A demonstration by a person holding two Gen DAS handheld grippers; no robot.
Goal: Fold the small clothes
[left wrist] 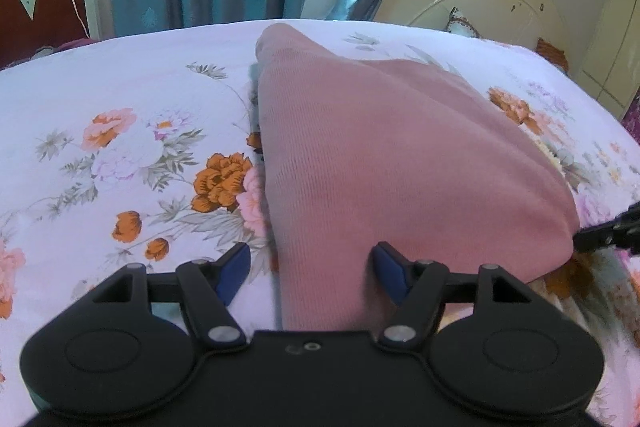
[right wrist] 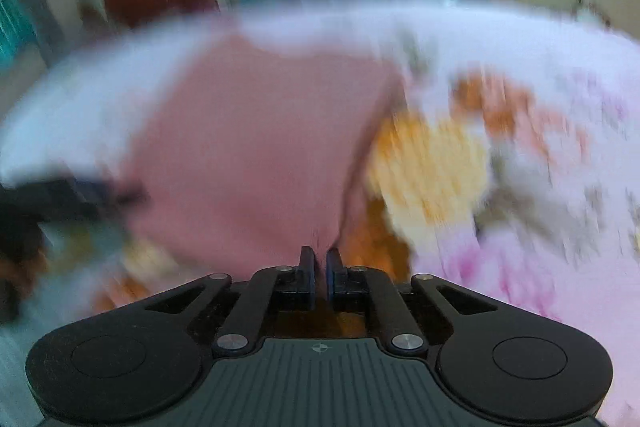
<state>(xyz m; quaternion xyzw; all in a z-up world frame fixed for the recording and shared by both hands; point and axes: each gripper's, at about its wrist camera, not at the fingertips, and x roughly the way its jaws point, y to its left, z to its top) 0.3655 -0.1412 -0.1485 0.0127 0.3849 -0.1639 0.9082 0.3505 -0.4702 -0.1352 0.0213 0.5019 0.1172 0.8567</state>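
- Pink garment [left wrist: 384, 163] lies on the floral bedsheet [left wrist: 120, 155], already partly folded.
- Right gripper [right wrist: 320, 261] is pinched on its near corner at 6 o'clock.
- Left gripper [left wrist: 310, 269] stands wide, straddling the left edge, unclamped.
- Judged step: another fold; next, carry that corner across.

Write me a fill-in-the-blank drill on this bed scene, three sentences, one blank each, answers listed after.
1. The garment lying on the flowered bedsheet is ____ in colour.
2. The left gripper has its jaws ____, one finger on either side of the garment's near edge.
3. The right gripper has its jaws ____ at the garment's corner.

Missing words: pink; open; shut
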